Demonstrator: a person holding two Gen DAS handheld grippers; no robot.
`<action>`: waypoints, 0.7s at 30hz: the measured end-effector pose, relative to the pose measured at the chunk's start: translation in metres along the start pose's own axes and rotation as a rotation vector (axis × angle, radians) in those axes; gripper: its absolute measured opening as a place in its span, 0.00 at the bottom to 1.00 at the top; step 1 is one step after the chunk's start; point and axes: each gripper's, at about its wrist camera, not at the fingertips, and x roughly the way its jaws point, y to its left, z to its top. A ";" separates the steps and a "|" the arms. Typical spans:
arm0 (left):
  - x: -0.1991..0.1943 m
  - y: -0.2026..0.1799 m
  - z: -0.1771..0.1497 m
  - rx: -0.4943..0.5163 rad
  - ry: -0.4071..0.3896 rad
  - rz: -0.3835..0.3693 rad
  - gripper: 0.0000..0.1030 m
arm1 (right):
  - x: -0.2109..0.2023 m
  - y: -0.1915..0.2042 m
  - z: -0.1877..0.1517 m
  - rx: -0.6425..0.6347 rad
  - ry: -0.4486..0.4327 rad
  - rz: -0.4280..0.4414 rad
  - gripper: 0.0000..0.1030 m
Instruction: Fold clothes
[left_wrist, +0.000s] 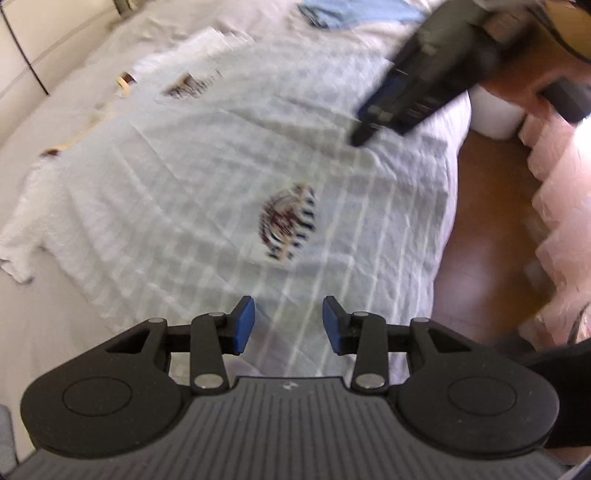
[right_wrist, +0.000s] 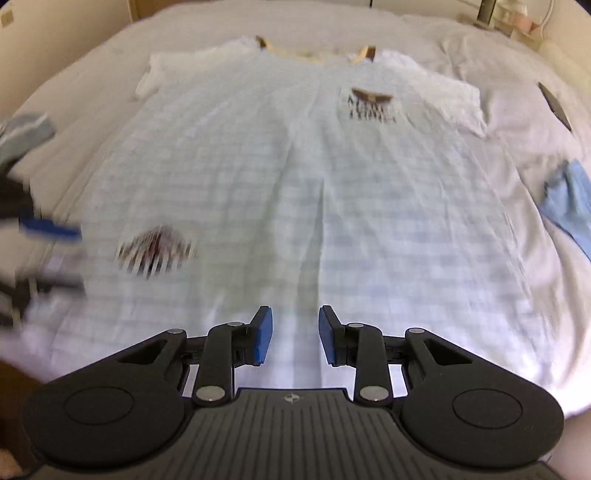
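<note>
We hold both grippers over a white checked T-shirt that lies spread flat, front up, on the bed, collar away from us and hem at the near edge. Our left gripper hangs above the hem side near the lower print, jaws parted and holding nothing; our right gripper hovers over the middle of the hem, also released and empty. The shirt shows no fold, so we judge the folding of this piece lies ahead of us. That calls for each gripper to pinch a point along one side edge. A light blue garment lies just beside the shirt.
</note>
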 end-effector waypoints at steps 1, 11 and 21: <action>0.000 0.000 -0.003 0.006 0.013 -0.007 0.34 | 0.008 0.000 0.004 -0.021 0.001 0.010 0.30; -0.045 0.020 -0.003 -0.144 0.091 -0.001 0.35 | -0.003 -0.051 -0.023 0.120 0.131 -0.091 0.32; -0.136 0.061 0.043 -0.533 -0.031 0.081 0.74 | -0.105 -0.041 0.006 0.354 0.064 -0.033 0.69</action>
